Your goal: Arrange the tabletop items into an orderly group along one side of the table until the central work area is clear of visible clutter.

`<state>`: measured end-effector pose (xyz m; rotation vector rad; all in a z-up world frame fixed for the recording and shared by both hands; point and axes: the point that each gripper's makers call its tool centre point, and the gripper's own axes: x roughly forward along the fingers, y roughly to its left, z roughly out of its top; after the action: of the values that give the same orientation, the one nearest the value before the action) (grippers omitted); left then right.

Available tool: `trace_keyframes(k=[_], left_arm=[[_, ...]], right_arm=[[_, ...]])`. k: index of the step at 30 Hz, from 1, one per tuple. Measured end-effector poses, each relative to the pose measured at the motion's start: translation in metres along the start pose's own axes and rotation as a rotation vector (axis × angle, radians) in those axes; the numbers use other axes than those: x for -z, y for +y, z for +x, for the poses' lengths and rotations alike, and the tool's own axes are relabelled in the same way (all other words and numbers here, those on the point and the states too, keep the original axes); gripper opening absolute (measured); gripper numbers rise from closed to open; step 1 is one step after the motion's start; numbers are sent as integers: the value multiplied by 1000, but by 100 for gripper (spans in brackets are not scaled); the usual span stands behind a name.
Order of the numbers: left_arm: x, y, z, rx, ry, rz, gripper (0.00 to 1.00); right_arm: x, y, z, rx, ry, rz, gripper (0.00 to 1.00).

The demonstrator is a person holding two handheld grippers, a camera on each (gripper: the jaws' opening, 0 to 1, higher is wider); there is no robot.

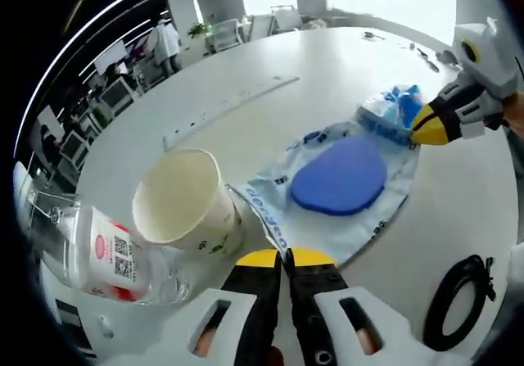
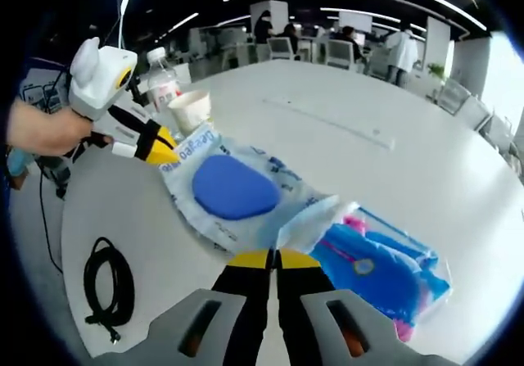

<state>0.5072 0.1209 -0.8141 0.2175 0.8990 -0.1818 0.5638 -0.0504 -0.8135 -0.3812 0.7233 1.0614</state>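
Both pairs of tongs are pinched shut on opposite ends of the same thing: a clear plastic bag printed in blue with a flat blue oval pad inside. The left tongs grip its near hem beside the cup; the right tongs grip the far corner, where the film rises in a crumpled peak. The bag lies near the middle of the round white bench.

It looks light and limp, so the film will likely stretch and sag between the two grips rather than lift as a sheet, and the pad may slide within. Hems and corners seem the soundest holds; the slick middle offers nothing to pinch.

Just beside the left tongs stands a cream paper cup, open and tilted, touching or nearly touching the bag's edge; it is light and would tip if the film drags it. Next to it lies a clear plastic bottle with a red-and-white label, smooth and apt to roll.

By the right tongs lies a second clear packet holding blue and pink items, its edge tucked close to the bag. A coiled black cable lies near the bench rim on the person's side. A long clear ruler lies farther out, with bare surface around it for moving.
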Motion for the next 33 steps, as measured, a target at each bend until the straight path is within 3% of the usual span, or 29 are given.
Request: trace_keyframes(k=[33], left_arm=[[-1,5,7,-16,-26,-47,0]], right_arm=[[2,-4,3,17,-10,13,2]])
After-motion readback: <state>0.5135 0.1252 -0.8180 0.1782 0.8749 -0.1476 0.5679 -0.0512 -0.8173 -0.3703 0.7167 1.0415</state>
